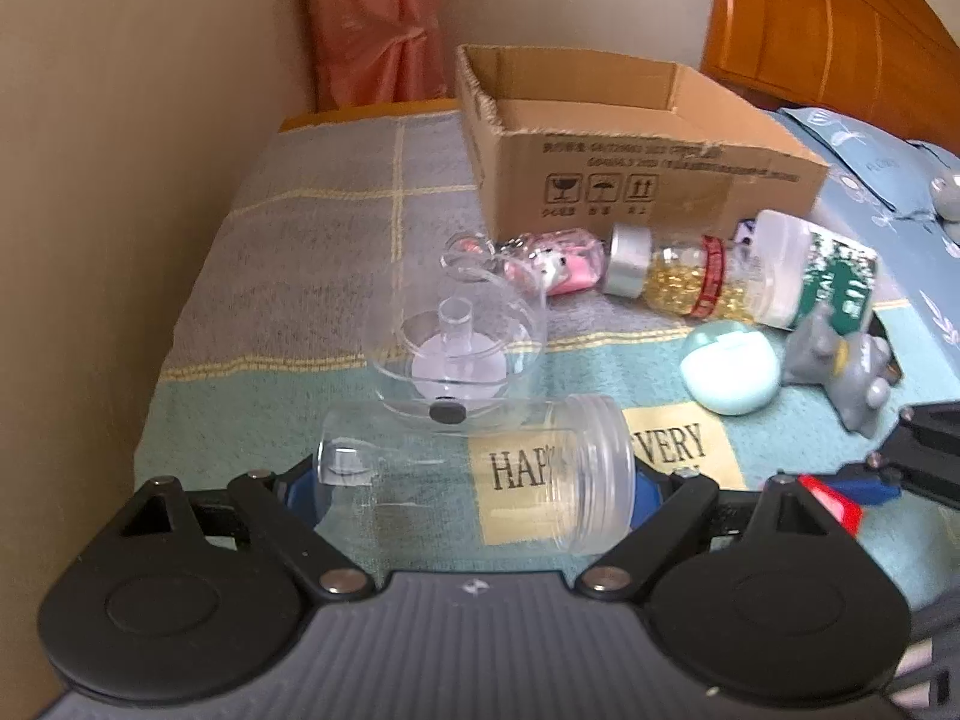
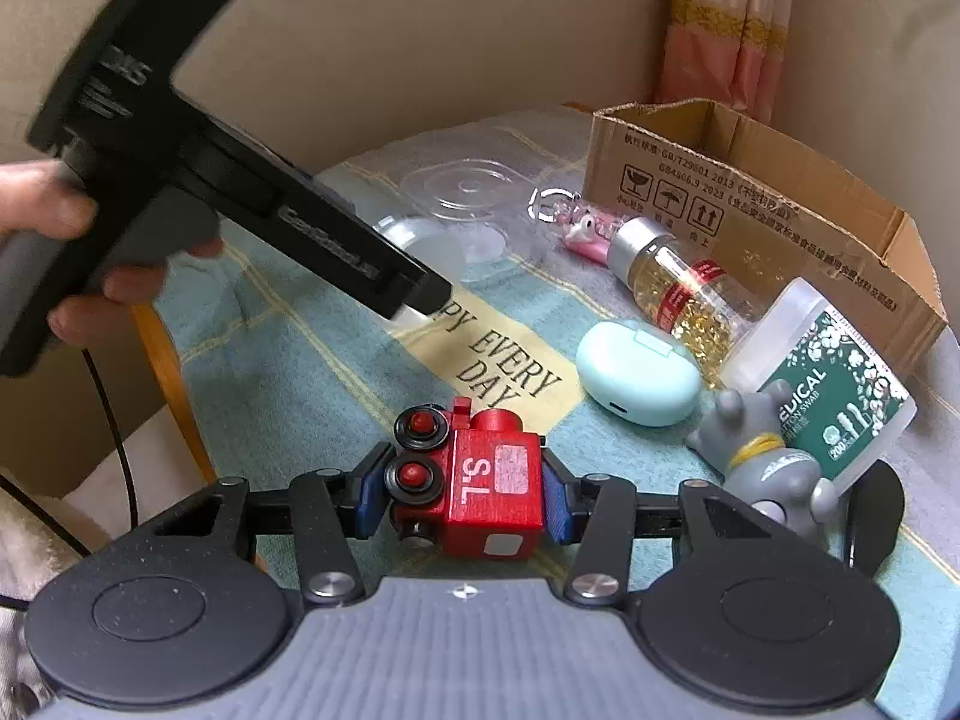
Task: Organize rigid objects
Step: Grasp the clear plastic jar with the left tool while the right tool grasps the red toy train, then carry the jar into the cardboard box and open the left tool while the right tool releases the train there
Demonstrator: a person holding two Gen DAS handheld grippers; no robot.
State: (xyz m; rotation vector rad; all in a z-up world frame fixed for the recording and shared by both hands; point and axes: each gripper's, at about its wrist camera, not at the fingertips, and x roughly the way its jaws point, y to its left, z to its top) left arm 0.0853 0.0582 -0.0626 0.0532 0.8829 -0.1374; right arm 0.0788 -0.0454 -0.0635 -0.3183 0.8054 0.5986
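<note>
Above blanket — left claw (image 1: 480, 480) gripping clear jar (image 1: 474, 468), right claw (image 2: 462, 495) clamping red train (image 2: 480, 492)

box (image 1: 630, 144) behind bottles (image 1: 672, 276) | earbud case (image 1: 729, 369) left of figurine (image 1: 840, 366)

Soft daylight, fisheye bending (slight blur)

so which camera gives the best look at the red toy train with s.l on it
The right wrist view: the red toy train sits centred between the right gripper's blue pads, lettering readable. The left wrist view catches only a red sliver at its right edge, beyond the clear plastic jar in the left gripper.
</note>
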